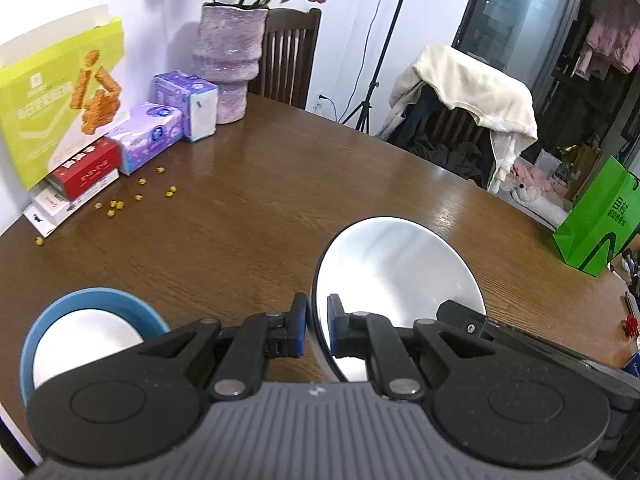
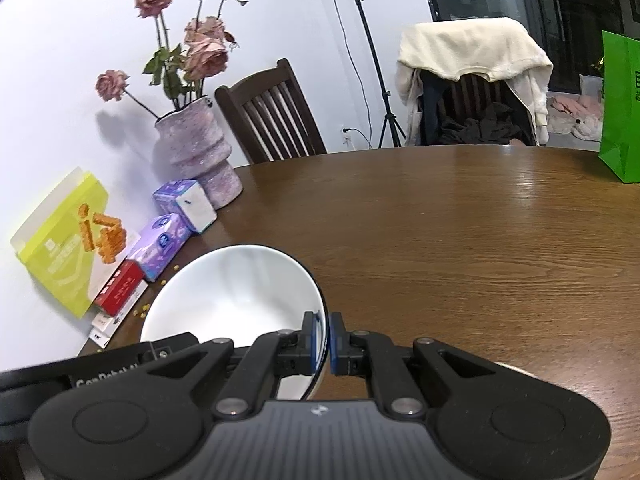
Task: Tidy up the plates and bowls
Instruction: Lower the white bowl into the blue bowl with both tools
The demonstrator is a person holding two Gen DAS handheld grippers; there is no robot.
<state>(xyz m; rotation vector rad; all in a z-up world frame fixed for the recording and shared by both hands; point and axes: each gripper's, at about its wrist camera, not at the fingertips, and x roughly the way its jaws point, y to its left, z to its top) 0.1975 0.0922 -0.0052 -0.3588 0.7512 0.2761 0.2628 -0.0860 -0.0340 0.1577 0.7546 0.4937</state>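
Note:
A white bowl (image 1: 396, 276) with a dark rim hangs above the brown table, held from both sides. My left gripper (image 1: 318, 326) is shut on its left rim, and the other gripper's black body shows at the bowl's right edge. In the right wrist view the same white bowl (image 2: 236, 292) lies left of centre, and my right gripper (image 2: 325, 344) is shut on its right rim. A blue bowl (image 1: 96, 312) with a white inside sits on the table at the lower left, partly hidden behind my left gripper.
Along the wall stand a pink vase (image 1: 228, 60) with roses, tissue packs (image 1: 152, 134), a yellow-green box (image 1: 56, 96) and a red box (image 1: 86, 172). Small yellow crumbs (image 1: 138, 196) lie scattered nearby. A green paper bag (image 1: 596, 220) stands at the table's right edge. Two chairs sit beyond.

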